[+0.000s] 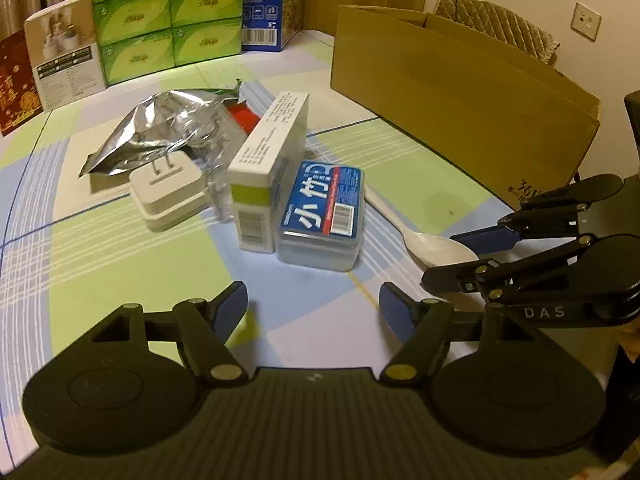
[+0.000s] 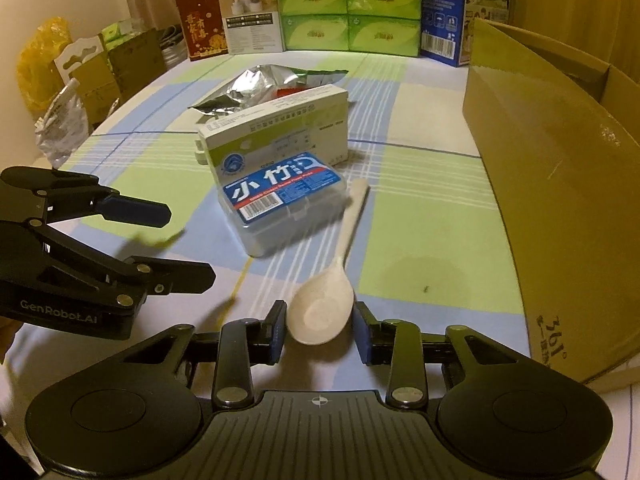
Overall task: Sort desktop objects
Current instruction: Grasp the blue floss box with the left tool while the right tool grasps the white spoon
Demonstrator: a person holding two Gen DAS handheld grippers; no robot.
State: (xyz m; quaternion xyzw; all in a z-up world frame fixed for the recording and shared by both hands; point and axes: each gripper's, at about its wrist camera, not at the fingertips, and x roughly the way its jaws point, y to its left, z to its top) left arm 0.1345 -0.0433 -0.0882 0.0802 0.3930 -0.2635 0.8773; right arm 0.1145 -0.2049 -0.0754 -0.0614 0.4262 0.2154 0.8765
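Right tongs spread around spoon bowl, one pad each side, not yet pinching. Spoon flat on tabletop, bowl nearest, handle running far toward floss-pick box. Straddling the bowl probably because widest part gives best purchase; handle tip just beside the box, less room there.

Left tongs spread, holding nothing, hovering over bare tabletop near the pile. In right wrist view, at left, pads apart too. Likely staged for the next pick while right handles the spoon.

Cardboard box open-topped at right of pile, probable drop target given sort task; close to spoon, so short carry.

Count of loose items in pile:
- 1 spoon
- 1 floss-pick box, clear plastic, blue label
- 1 white carton on its long edge, pressed against floss-pick box
- 1 plug adapter, prongs up
- 1 foil pouch, crumpled, far left
- 1 clear plastic wrap between pouch and carton
- something red behind carton, mostly hidden, cannot tell what

Far edge: stacked green tissue packs, six visible in left wrist view; not part of the pile.

Judged progress: early, pile intact, nothing seen inside cardboard box.
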